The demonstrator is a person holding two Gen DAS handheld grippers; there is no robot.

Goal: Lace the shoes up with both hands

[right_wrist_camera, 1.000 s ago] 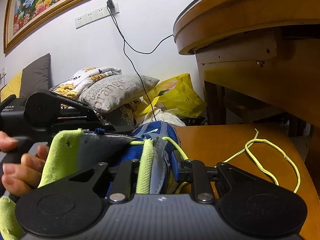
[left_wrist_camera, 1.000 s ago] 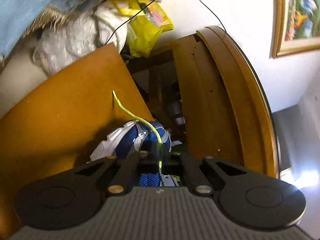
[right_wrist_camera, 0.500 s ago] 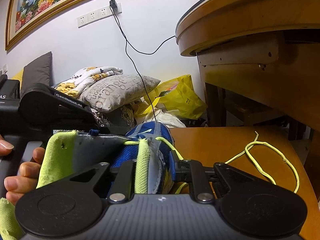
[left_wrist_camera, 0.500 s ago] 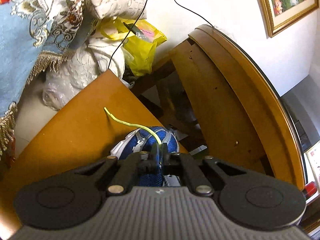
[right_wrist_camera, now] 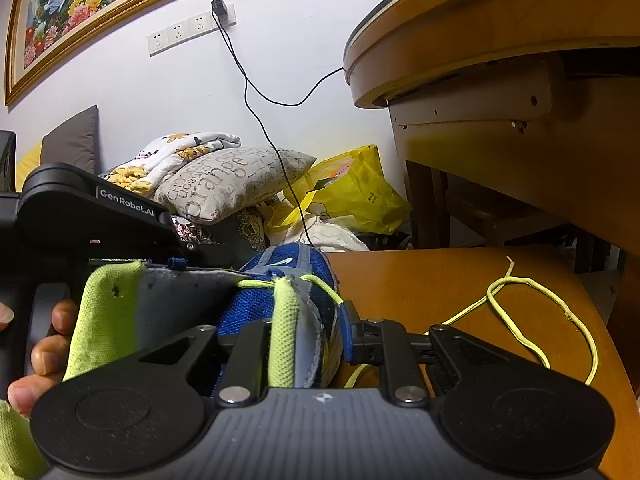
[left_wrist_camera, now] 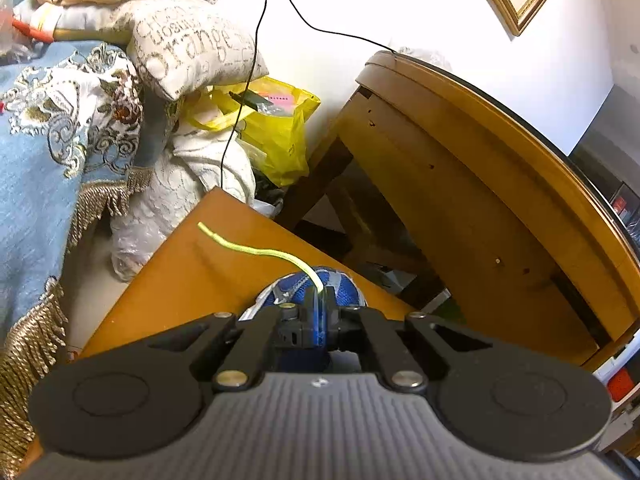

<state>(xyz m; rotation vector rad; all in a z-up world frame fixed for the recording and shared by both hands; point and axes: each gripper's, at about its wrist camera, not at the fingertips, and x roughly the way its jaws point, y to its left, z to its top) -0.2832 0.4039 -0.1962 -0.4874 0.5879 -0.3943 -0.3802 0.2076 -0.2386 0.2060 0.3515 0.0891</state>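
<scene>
Shoe sits on the wooden surface, toe at 12 o'clock. Left gripper has its jaws clenched on the yellow-green lace (free end sticking out toward 10 o'clock, likely to pull it through an eyelet). Right gripper has its jaws grasping the eyelet flap to brace the shoe. Slack lace lies at 3 o'clock.

The blue shoe sits on the brown wooden counter with its toe pointing away. Its inside is light green, and its flap stands up. A thin yellow-green lace runs through the front holes. One long end lies in loose loops on the counter beside the shoe.
</scene>
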